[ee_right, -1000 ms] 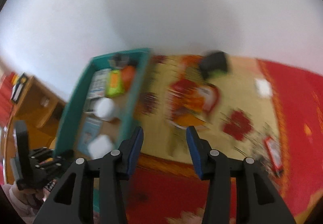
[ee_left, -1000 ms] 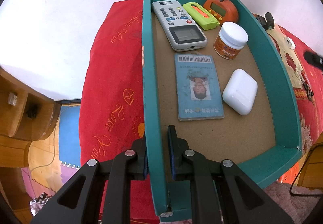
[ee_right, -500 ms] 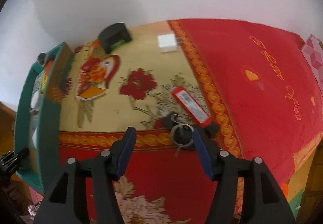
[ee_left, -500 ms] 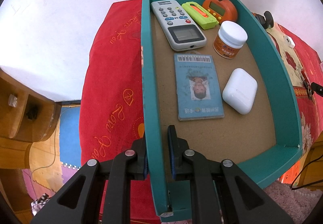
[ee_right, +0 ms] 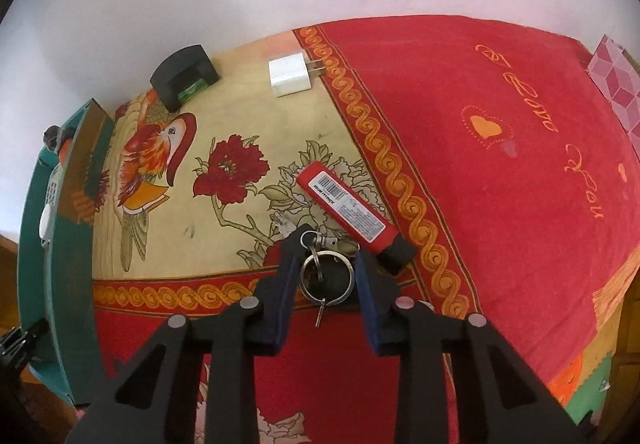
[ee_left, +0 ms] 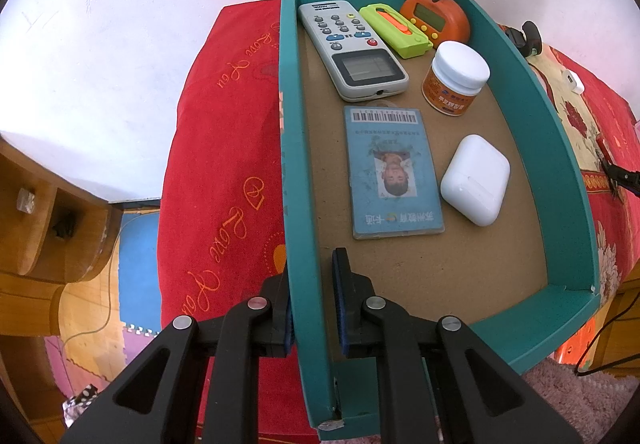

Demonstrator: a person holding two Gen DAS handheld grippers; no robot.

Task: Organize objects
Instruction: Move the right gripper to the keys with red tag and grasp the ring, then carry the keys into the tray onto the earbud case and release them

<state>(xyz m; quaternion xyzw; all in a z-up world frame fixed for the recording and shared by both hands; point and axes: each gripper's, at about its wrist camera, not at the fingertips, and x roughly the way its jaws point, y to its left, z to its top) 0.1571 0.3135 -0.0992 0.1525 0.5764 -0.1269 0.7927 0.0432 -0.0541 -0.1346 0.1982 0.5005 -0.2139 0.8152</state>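
The left gripper [ee_left: 310, 304] clamps the near wall of the teal tray [ee_left: 560, 172], apparently steadying it for loading, while the right gripper's [ee_right: 326, 268] jaws close around the key ring [ee_right: 327, 278], lying on the patterned cloth [ee_right: 480, 164] beside a red tag [ee_right: 346, 206].

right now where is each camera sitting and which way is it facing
Left wrist: on the left gripper, looking steeply down into the teal tray; its fingers clamp the tray's wall.
Right wrist: on the right gripper, looking down at the red cloth; its fingers are closing around the key ring, beside a red lighter.
Shared: the tray and the cloth.
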